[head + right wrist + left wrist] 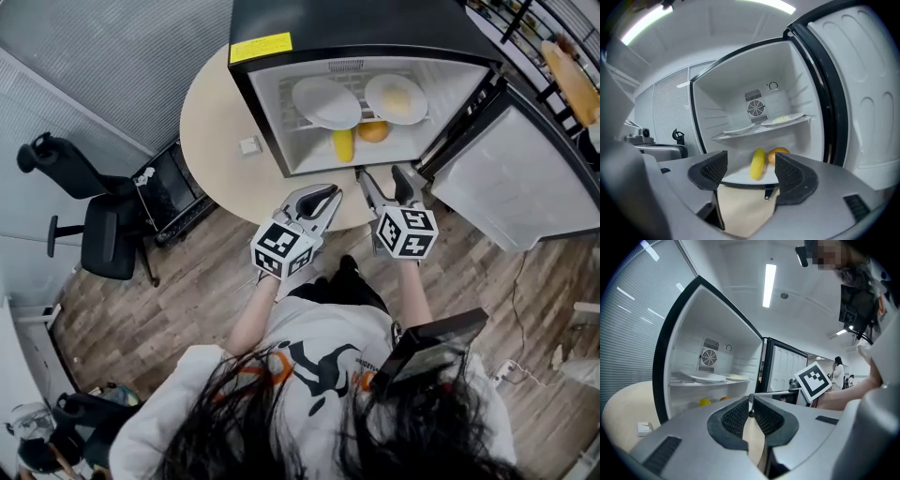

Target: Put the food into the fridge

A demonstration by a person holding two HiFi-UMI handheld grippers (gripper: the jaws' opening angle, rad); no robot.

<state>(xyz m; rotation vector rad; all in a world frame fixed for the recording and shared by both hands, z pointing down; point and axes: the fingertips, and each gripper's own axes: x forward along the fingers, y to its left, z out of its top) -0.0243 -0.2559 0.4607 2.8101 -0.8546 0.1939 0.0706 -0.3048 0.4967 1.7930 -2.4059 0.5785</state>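
Yellow and orange against white walls, a long yellow food item point(343, 144) and an orange fruit point(373, 131) lie side by side on the floor of the open fridge point(356, 28), beneath a shelf carrying a white plate point(325, 101) and a second plate point(396, 97) with pale food on it. A person holds both grippers just in front of the cabinet, which stands on a round table point(211, 122). The left gripper point(323, 199) has its jaws pressed together on nothing, while the right gripper point(382, 174) has its jaws spread wide with nothing between them.

Fridge point(305, 150) lined in glossy white plastic, table point(211, 122) matt beige — floor point(206, 281) wood-grained, perhaps laminate.
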